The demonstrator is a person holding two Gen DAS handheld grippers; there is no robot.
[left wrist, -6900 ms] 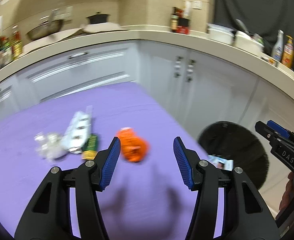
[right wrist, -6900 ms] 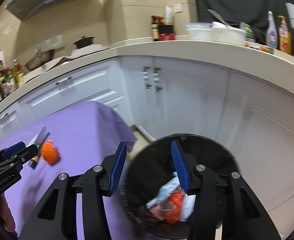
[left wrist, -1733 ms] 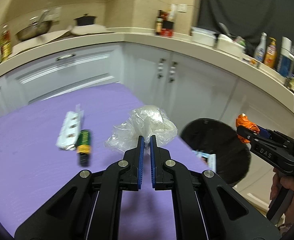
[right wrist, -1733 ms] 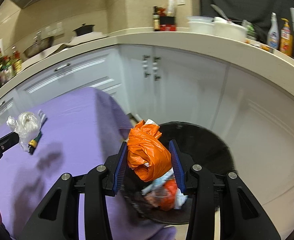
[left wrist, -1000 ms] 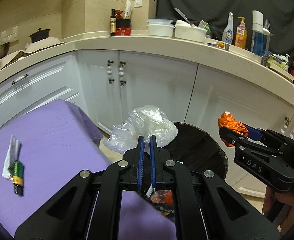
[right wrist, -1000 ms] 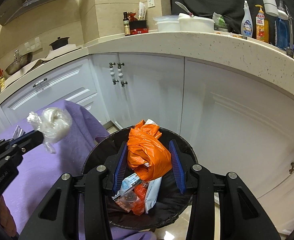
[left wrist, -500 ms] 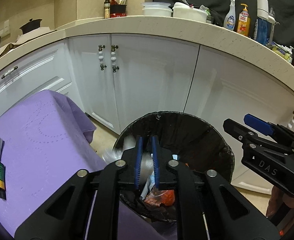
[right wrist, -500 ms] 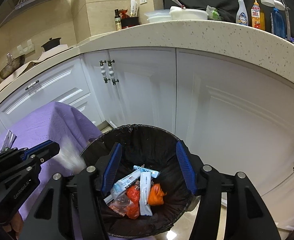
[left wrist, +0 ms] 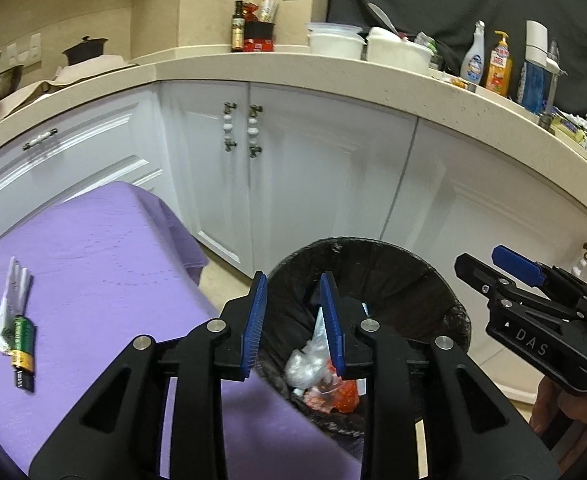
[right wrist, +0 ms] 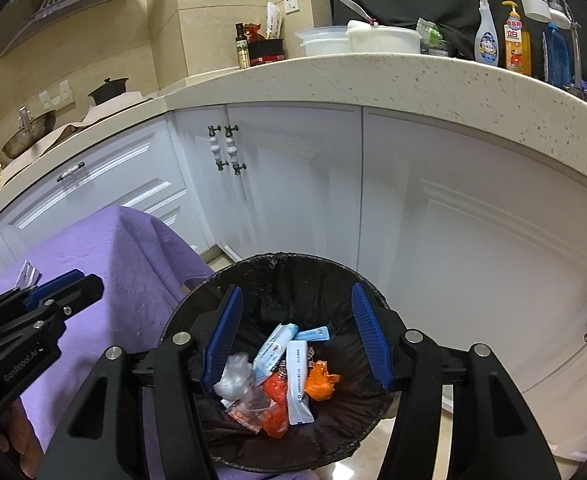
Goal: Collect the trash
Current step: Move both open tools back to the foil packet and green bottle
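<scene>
Trash (right wrist: 281, 376) already lies in the bin (right wrist: 293, 264); my left hand-held gripper (left wrist: 293, 320), jaws just opening, and right hand-held gripper (right wrist: 297, 340) are empty. A battery (left wrist: 23, 340) and wrapper (left wrist: 11, 304) wait on the worktop (left wrist: 93, 264); a hasty reach could knock them off.

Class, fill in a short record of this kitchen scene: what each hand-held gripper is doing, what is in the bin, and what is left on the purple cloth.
left hand-held gripper: jaws just opening, empty, over bin
right hand-held gripper: open, empty, over bin
bin: black liner; holds clear bag, orange bag, wrappers
purple cloth: green battery on white wrapper
</scene>
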